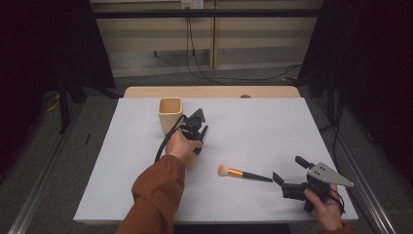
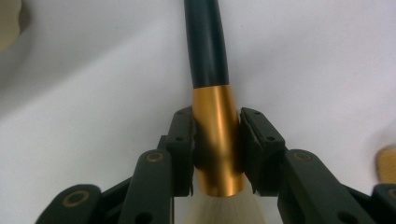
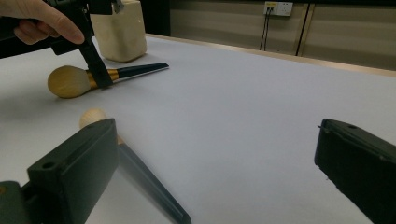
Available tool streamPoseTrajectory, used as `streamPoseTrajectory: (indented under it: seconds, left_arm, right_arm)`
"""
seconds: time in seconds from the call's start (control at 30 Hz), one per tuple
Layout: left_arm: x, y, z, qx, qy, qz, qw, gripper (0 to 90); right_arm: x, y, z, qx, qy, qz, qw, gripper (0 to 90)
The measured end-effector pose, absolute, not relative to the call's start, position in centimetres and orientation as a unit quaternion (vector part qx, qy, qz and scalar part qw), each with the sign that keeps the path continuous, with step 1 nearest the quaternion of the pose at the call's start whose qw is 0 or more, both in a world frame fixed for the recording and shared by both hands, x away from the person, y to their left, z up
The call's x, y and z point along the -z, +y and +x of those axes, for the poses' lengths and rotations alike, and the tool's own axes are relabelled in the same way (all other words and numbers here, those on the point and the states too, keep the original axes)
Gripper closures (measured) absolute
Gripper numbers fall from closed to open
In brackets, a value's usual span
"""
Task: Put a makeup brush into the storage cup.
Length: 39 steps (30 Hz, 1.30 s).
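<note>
- Because the left gripper (image 2: 217, 144) pinches the big brush (image 3: 74, 80) on its gold ferrule (image 2: 218, 140), the widest rigid part, its pads press on metal and not on the soft bristles or the tapering dark handle (image 2: 205, 42).
- Seen from the right gripper view, that brush lies just in front of the cup (image 3: 120, 29), its round head toward the person and its handle tip pointing away along the table (image 3: 261, 102); whether it rests on the sheet or is lifted a hair I cannot tell.
- From the high view the left hand (image 1: 181, 144) sits right beside the cup (image 1: 170, 113), which stands upright and open at the top near the table's far left; I judge the brush is meant to go into it, handle down.
- A grip that low on the ferrule leaves the whole handle free ahead of the jaws, which would suit tipping it into the cup.
- Meanwhile the small brush (image 1: 242, 173) lies flat near the front edge of the table (image 1: 272, 122), between the two hands, bristles left and handle tip toward the right gripper (image 1: 278, 181).
- That right gripper, jaws spread wide with nothing between them, is aimed along the table at the small brush (image 3: 140, 177), whose handle runs close past one jaw; it looks poised to take that one next.
- One risk: the smooth ferrule could turn in the pads as the brush is lifted.
</note>
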<state>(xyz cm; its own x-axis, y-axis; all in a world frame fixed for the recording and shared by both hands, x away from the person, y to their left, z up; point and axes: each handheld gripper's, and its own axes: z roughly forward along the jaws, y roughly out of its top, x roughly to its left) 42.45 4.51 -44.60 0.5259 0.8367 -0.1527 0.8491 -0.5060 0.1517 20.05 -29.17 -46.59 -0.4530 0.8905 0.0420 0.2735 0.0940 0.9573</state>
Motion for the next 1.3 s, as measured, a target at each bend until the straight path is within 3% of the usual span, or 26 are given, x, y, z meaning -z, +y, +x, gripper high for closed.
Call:
streamPoseTrajectory:
  seconds: [0.4,0.97,1.3]
  left_arm:
    - [43.4,5.9,42.2,0.04,0.474,0.867,0.146,66.6]
    - [41.5,7.8,41.2,0.003,0.451,0.859,0.242,66.5]
    - [40.7,9.2,40.4,-0.019,0.402,0.861,0.31,66.5]
  right_arm:
    - [46.6,-29.2,20.1,-0.519,0.676,0.43,0.297,0.0]
    - [46.6,-29.2,20.1,-0.52,0.673,0.432,0.3,0.0]
    - [46.6,-29.1,20.1,-0.519,0.674,0.433,0.298,0.0]
